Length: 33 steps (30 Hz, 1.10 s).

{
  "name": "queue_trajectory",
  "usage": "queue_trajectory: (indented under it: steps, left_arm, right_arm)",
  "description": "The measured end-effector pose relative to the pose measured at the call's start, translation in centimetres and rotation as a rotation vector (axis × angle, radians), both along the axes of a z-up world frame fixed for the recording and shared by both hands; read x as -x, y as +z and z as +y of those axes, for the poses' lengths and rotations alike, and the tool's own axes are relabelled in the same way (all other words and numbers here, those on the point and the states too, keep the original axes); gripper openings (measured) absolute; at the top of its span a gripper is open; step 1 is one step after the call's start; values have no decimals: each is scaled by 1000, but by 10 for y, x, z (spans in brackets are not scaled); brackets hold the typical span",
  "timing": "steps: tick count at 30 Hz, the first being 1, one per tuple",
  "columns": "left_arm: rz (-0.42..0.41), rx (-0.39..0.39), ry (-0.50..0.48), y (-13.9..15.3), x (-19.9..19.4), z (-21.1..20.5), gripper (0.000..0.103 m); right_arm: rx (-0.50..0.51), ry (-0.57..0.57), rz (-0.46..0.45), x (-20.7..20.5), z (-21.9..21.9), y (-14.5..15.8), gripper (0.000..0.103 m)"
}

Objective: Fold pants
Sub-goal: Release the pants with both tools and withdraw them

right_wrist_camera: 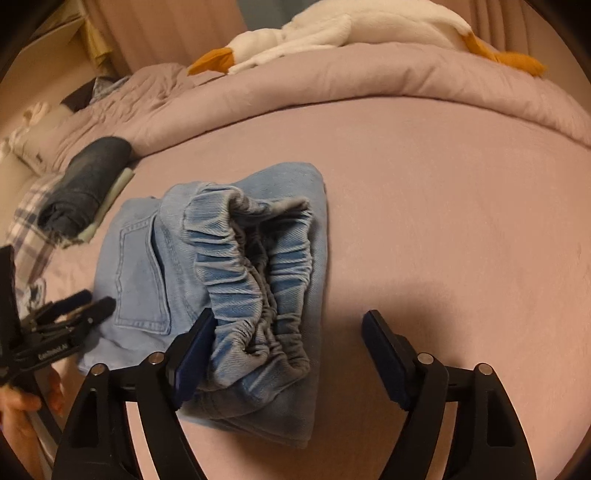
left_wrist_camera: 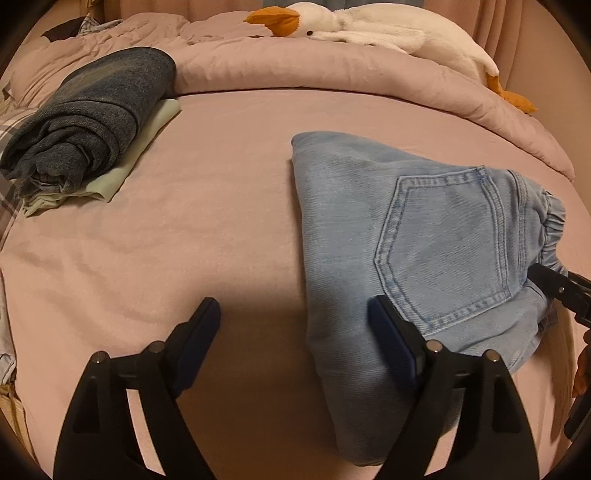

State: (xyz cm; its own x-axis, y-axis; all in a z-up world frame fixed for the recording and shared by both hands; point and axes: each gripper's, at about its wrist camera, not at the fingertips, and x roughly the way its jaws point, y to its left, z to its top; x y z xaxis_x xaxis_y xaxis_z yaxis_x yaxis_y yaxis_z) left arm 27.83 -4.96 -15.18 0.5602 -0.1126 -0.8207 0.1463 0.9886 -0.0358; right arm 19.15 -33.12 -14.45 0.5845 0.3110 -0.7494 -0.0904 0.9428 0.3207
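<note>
Light blue jeans (left_wrist_camera: 413,236) lie folded on the pink bed sheet (left_wrist_camera: 221,206), back pocket up. In the right wrist view the jeans (right_wrist_camera: 236,258) show their bunched elastic waistband toward the camera. My left gripper (left_wrist_camera: 295,325) is open and empty, its right finger over the jeans' near edge. My right gripper (right_wrist_camera: 288,336) is open and empty, its left finger at the waistband. The right gripper's tip shows at the waistband in the left wrist view (left_wrist_camera: 554,288). The left gripper shows at the left edge of the right wrist view (right_wrist_camera: 70,314).
A folded dark blue garment (left_wrist_camera: 92,114) lies on a pale green one (left_wrist_camera: 147,136) at the far left. A rolled pink duvet (left_wrist_camera: 332,74) runs along the back with a white plush goose (left_wrist_camera: 369,29) on it. A plaid cloth (right_wrist_camera: 33,221) lies at the left.
</note>
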Motion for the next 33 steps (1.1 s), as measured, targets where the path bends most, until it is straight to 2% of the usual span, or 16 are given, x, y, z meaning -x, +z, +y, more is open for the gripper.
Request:
queue_trajectory:
  steps: [5,12,15,25,33]
  left_arm:
    - [14,-38,27,3,0,-5,83]
    - [10,-140,34,7,2,-17,84]
    - [-15,-192,33,6,4,-19,91]
    - [-34,-173,53,14,13,-17,91]
    - [-97,-100,53,29,37,-11,91]
  right_arm:
    - [42,-15,1,3,8,3,78]
    - [74,-51,27,1,13,4,84]
    - [125,-50,30,-3,16,5,91]
    - [182,-61,23,-1,21,13,92]
    - [134,-55,-43,21,19,28,92]
